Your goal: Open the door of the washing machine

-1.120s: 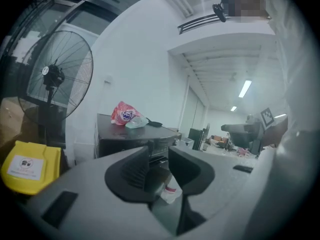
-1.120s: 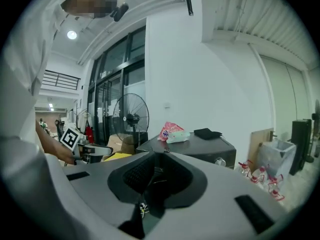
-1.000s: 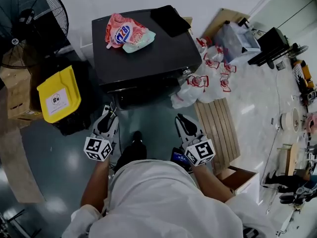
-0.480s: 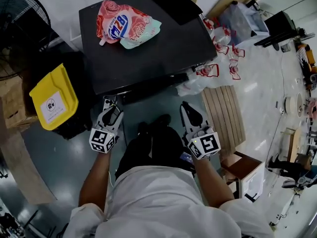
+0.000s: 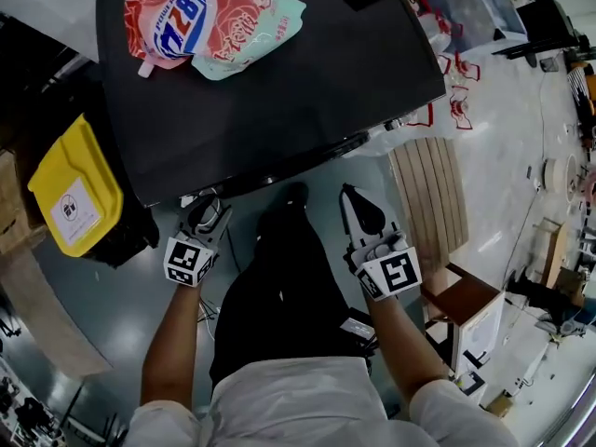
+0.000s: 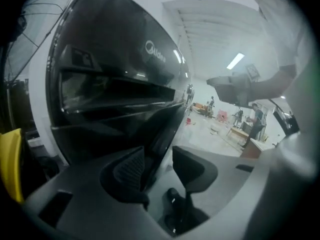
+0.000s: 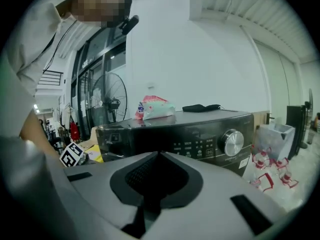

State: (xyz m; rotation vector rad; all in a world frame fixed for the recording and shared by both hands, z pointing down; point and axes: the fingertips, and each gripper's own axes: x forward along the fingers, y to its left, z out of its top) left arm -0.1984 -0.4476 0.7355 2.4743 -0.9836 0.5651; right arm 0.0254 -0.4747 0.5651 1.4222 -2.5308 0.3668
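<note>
- First, head view: left gripper (image 5: 203,217) and right gripper (image 5: 358,208) low in front of the person, both pointing at the front edge of the black washing machine (image 5: 279,82). Left tips just beside that edge, right tips a little short of it. Well beyond both jaw pairs, on the machine's top, a pink detergent pouch (image 5: 209,21). Out to the left of the left jaws, a yellow bin (image 5: 74,198); off to the right of the right jaws, a slatted wooden board (image 5: 428,198). Door face out of sight under the top's overhang.
- Next, left gripper view: jaws apart, an open gap between the pads. Glossy dark front of the washing machine rising ahead and to the left of the jaws, one curved edge of it running down toward the gap — touching a pad or not, cannot tell.
- Lastly, right gripper view: jaws together, pads meeting, closed on nothing. Straight ahead beyond the tips, the machine's control panel with a round dial (image 7: 234,143) — detergent pouch above it on the top. Right of the jaws, clear bags with red print (image 7: 270,166).
</note>
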